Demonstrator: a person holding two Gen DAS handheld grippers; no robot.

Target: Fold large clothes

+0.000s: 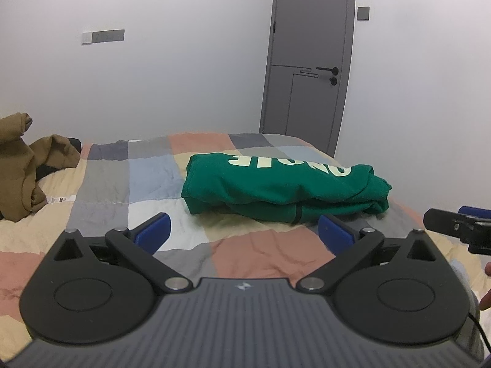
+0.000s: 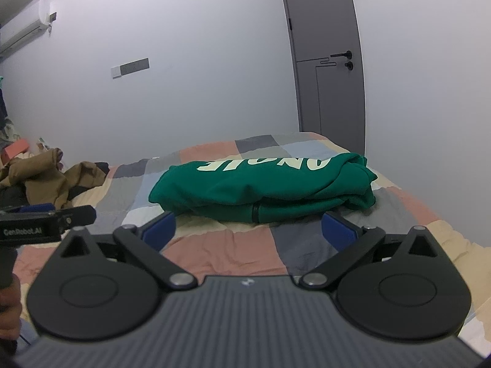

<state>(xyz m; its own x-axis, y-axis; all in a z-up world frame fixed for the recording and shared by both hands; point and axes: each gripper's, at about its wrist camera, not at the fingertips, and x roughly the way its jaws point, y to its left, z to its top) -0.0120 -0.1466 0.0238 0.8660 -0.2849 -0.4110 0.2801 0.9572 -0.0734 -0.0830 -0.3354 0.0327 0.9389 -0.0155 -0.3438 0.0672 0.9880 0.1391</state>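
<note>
A bed covered by a patchwork quilt (image 1: 147,181) of grey, pale blue, salmon and cream squares fills the lower half of both views, its cloth lightly wrinkled. Behind it stands a plain white wall (image 1: 172,86) with a small switch panel (image 1: 103,36) at upper left, and a grey door (image 1: 310,55) with a black lever handle at upper right of the frame. In the right wrist view an air conditioner (image 2: 23,32) sits high at the left edge. A heap of brown clothing (image 1: 21,165) lies at the left edge of the bed. The green sweatshirt (image 1: 282,187), folded into a thick bundle with pale lettering on its top face, rests on the quilt at centre frame, slightly right of centre in the left wrist view. The left gripper (image 1: 244,230) is held low over the quilt just short of the bundle, its blue-padded fingers (image 1: 153,230) spread wide with nothing between them. The right gripper (image 2: 248,230) sits beside it in the same attitude, fingers released and splayed, apart from the cloth. Each gripper shows at the edge of the other's view, and part of a hand (image 2: 9,303) appears at lower left in the right wrist view.
</note>
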